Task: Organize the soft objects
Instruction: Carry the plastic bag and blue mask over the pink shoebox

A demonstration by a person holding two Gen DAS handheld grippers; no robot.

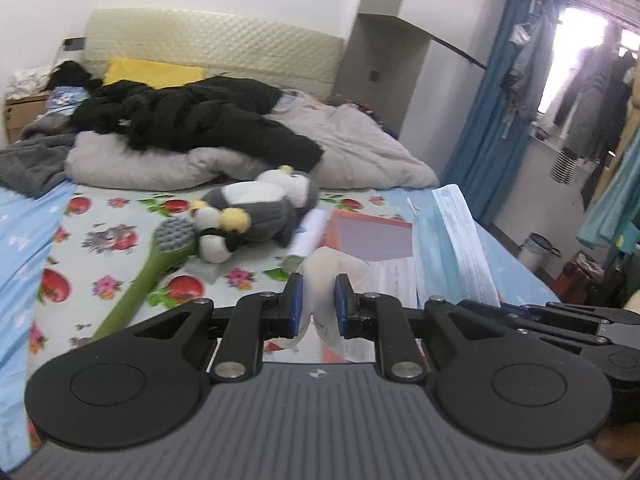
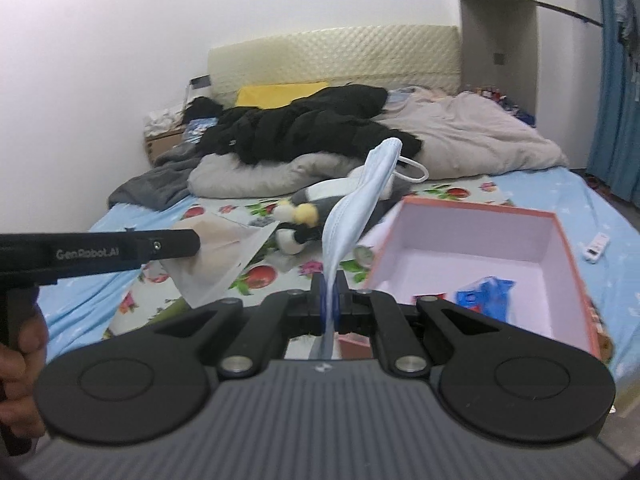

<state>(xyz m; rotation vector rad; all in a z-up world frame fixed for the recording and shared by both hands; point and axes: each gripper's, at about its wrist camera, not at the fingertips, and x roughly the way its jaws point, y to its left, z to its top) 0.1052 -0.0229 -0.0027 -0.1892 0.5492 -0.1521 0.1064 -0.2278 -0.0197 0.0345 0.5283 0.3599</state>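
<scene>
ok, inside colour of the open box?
Pale pink lining, coral-orange outside; clearest in the right wrist view.

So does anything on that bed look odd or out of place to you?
Yes. A green long-handled brush lies on the flowered sheet against the toppled penguin plush, a hard thing among soft ones. A black jacket is heaped on the rumpled duvet.

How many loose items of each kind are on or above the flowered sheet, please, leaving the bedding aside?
Face mask: 1
Translucent packet: 1
Plush penguin: 1
Green brush: 1
Pink box: 1
Total: 5
</scene>
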